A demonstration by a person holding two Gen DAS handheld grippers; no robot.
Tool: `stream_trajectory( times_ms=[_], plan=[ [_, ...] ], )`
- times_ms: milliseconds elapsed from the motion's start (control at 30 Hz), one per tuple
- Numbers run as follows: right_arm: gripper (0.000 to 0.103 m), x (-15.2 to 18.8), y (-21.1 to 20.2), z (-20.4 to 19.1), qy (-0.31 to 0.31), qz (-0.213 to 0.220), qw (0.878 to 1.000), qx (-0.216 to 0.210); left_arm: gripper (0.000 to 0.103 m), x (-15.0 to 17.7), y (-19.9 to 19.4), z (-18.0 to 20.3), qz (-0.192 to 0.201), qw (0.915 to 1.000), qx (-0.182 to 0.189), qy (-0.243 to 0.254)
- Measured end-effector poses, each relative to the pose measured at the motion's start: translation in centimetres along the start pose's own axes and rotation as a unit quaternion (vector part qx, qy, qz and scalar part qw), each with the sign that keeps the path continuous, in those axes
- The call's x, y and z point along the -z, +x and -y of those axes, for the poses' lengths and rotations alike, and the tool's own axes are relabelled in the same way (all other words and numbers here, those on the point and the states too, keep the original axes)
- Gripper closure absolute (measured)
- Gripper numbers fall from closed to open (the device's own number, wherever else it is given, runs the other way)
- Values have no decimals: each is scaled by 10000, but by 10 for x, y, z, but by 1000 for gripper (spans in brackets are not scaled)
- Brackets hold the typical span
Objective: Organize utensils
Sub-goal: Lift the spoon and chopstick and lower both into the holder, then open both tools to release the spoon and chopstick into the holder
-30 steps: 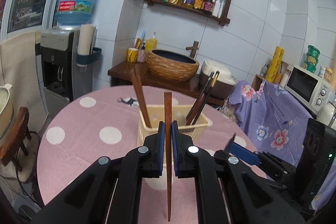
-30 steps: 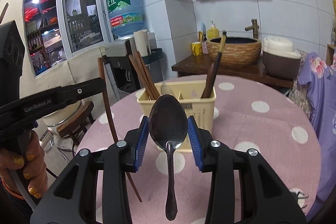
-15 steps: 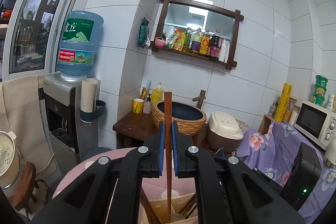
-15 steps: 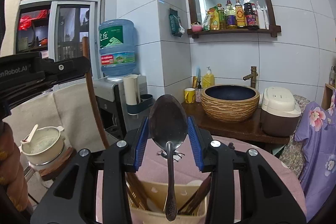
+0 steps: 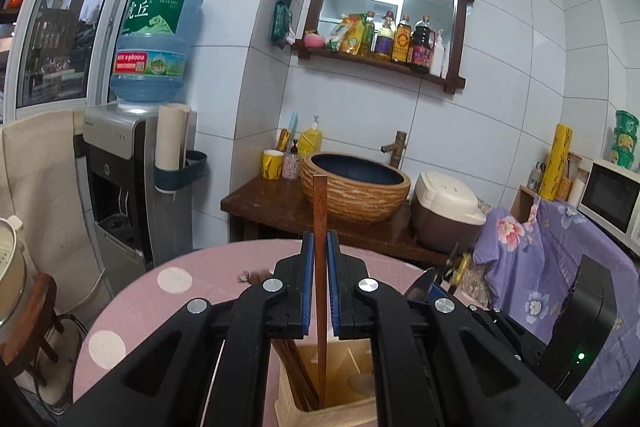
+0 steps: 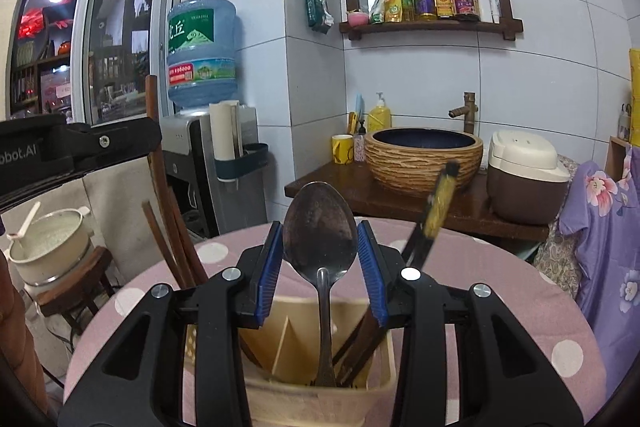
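Left claw (image 5: 319, 279) clamped on chopstick (image 5: 320, 227), right claw (image 6: 320, 267) gripping spoon (image 6: 320, 227), both over the caddy (image 6: 320, 391): lower straight into own compartments, release once tips seat.

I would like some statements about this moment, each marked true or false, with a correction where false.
1. The left gripper is shut on a brown wooden chopstick. True.
2. The right gripper holds a metal spoon with its bowl pointing down. False: the bowl points up and the handle reaches down into the beige plastic utensil holder.
3. The utensil holder stands on a pink tablecloth with white dots. True.
4. The holder has no chopsticks in it. False: dark chopsticks lean inside it.
5. A blue water bottle sits on top of the dispenser. True.
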State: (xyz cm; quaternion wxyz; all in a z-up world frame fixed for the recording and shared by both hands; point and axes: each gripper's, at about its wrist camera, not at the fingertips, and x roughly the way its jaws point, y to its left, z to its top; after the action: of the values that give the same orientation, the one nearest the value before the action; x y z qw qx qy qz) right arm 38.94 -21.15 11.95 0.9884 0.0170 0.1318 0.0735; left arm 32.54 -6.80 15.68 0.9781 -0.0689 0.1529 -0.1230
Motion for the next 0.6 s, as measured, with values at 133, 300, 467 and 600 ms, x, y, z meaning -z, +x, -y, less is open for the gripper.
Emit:
stream_trajectory(
  times_ms=[133,300,467,600],
  plan=[
    [65,17,-6,-2,-114,-110,9998,86,95,18,6,-4,-250,9997,33,-29],
    [65,34,-5,0,-166,-332,9992,143,95,39,16,-11,-607,9980,95,-138],
    [55,47,-10,3,-180,-399,9989,148,95,51,13,-14,-678,9976,134,-103],
    [51,55,-24,6,-95,-372,9992,124,75,61,2,-14,-653,9978,62,23]
  ],
)
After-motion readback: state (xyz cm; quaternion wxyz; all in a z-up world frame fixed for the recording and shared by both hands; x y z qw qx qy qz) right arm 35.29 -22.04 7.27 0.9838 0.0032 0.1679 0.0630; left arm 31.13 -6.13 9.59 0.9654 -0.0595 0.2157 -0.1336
